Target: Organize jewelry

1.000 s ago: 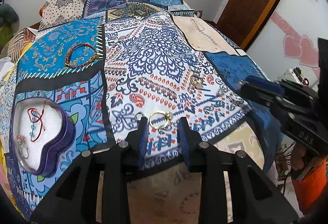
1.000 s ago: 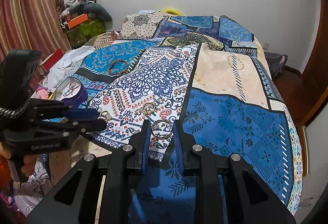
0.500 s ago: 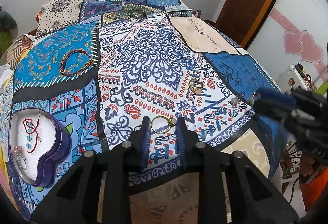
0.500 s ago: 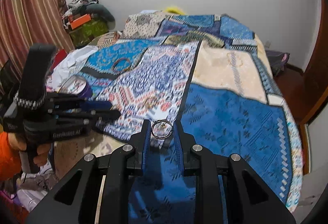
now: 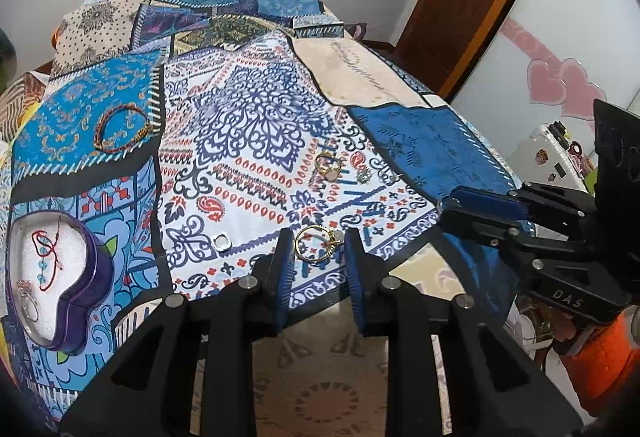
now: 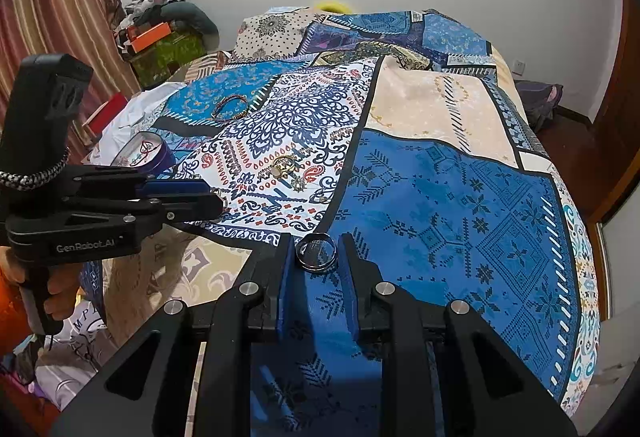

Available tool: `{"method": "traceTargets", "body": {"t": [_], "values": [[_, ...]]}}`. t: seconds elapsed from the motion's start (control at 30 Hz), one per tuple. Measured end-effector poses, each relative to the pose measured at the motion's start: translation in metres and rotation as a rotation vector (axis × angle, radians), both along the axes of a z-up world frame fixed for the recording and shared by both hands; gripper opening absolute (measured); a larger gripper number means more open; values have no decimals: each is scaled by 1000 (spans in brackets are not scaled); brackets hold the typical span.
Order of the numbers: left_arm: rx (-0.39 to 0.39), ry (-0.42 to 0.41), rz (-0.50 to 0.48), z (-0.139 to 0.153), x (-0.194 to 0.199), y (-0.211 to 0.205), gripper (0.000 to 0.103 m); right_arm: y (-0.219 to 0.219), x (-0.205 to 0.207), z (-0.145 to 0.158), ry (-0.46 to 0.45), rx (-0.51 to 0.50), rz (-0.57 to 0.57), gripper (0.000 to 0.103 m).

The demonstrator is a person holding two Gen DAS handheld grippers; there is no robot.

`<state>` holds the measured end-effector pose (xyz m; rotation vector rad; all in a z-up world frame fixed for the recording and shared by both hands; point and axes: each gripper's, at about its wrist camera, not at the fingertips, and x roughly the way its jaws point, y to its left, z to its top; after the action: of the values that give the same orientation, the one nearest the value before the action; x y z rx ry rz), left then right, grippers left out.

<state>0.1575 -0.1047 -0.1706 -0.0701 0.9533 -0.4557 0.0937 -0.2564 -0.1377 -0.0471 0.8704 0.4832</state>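
Patchwork bedspread (image 5: 420, 145), both grippers holding rings above its near edge.

Left gripper (image 5: 318, 249) has its jaws narrowed, just lately closing, around a gold ring with a pale stone (image 5: 316, 243); the right gripper (image 6: 316, 251) pinches a dark band ring (image 6: 316, 251) between narrow jaws. Taking the heart-shaped purple tin (image 5: 86, 289) as the landmark: it sits open at the bedspread's left edge, holding a red cord bracelet (image 5: 46, 253) and a ring (image 5: 28, 307) on white foam. Just right of the tin lies a small silver ring (image 5: 221, 241); farther right, a second gold ring (image 5: 328, 165); beyond the tin, a braided bracelet (image 5: 120, 133).
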Motion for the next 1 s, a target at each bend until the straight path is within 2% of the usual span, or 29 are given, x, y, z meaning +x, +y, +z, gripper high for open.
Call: {"method": "traceTargets", "body": {"t": [0.17,0.43,0.67,1.0], "values": [[-1,-32,12,11,-4,4,24,0,0,6,-9,16,-3,20],[6,-104,68,35,-11,28,24,20,7,30,-75,58,8,20],[6,-172,159,57,-22,70,24,59,9,55,-141,91,53,20],[19,-246,287,79,-45,140,24,117,4,72,-171,142,142,20]]}}
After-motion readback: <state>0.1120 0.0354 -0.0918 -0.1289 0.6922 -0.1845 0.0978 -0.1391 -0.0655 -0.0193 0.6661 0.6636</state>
